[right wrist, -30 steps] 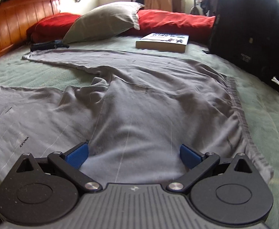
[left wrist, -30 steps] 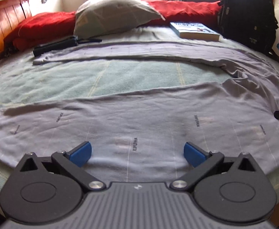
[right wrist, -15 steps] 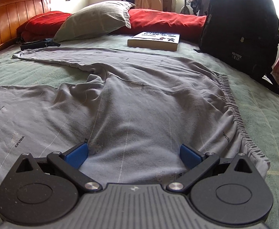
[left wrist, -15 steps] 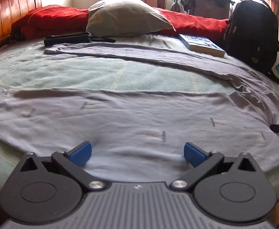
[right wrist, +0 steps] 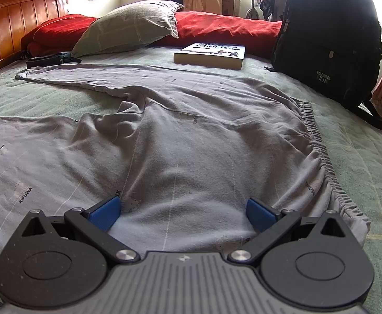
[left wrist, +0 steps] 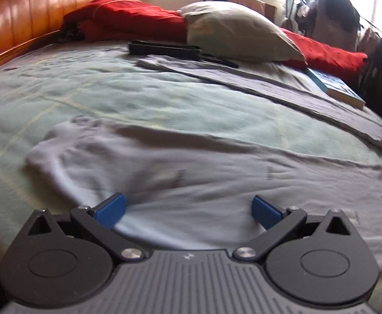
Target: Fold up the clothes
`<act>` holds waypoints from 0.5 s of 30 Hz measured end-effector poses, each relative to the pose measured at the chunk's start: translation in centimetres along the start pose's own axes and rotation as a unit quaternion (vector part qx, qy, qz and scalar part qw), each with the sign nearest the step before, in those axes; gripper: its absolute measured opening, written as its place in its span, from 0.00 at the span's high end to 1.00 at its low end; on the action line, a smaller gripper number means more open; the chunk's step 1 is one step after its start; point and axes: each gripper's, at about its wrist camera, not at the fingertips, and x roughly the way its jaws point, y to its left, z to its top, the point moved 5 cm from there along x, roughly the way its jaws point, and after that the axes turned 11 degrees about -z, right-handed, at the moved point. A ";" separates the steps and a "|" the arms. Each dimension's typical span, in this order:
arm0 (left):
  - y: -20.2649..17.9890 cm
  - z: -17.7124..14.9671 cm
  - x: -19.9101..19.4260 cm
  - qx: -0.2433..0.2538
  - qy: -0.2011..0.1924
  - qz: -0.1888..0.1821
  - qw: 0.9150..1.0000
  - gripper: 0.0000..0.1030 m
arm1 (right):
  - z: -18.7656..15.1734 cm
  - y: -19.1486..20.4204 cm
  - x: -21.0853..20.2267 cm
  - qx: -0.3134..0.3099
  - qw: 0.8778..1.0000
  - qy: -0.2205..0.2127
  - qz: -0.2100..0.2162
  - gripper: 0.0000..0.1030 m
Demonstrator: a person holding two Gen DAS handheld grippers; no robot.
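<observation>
A pair of grey trousers (right wrist: 185,141) lies spread flat on the green bed cover, legs splayed apart, with the elastic waistband (right wrist: 319,146) at the right. In the left wrist view the near leg (left wrist: 191,172) ends at its cuff (left wrist: 49,146) on the left, and the far leg (left wrist: 243,78) runs toward the pillow. My left gripper (left wrist: 188,209) is open and empty, low over the near leg close to the cuff. My right gripper (right wrist: 183,213) is open and empty, low over the seat of the trousers near the waistband.
A grey pillow (right wrist: 130,28) and red bedding (right wrist: 224,28) lie at the back. A book (right wrist: 209,55) and a black backpack (right wrist: 326,39) sit at the back right. A black pouch (left wrist: 164,48) lies near the far cuff. The wooden headboard (left wrist: 34,18) runs along the left.
My left gripper has moved left along the near leg to its cuff end. My right gripper has shifted slightly, and the waistband shows more fully. Both stay open.
</observation>
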 end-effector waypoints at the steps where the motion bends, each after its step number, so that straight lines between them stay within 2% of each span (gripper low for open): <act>1: 0.6 0.2 -0.2 -0.001 0.001 0.010 1.000 0.01 | 0.0 0.0 0.0 0.000 1.000 -0.001 0.000 0.00; 4: 1.6 1.2 -0.7 -0.007 0.004 0.013 1.000 0.01 | 0.0 0.0 -0.1 -0.001 1.000 -0.003 -0.003 0.00; 8: 1.8 2.7 -0.8 0.001 -0.017 -0.009 1.000 0.01 | 0.1 0.1 -0.1 0.000 1.000 -0.003 -0.007 0.00; 12: 2.3 3.4 0.4 -0.005 -0.021 -0.043 0.999 0.01 | 0.1 0.2 0.0 0.001 1.000 -0.002 -0.011 0.00; 15: 4.2 3.3 1.5 -0.031 -0.016 -0.031 0.999 0.01 | 0.1 0.2 0.0 0.001 1.000 -0.001 -0.012 0.00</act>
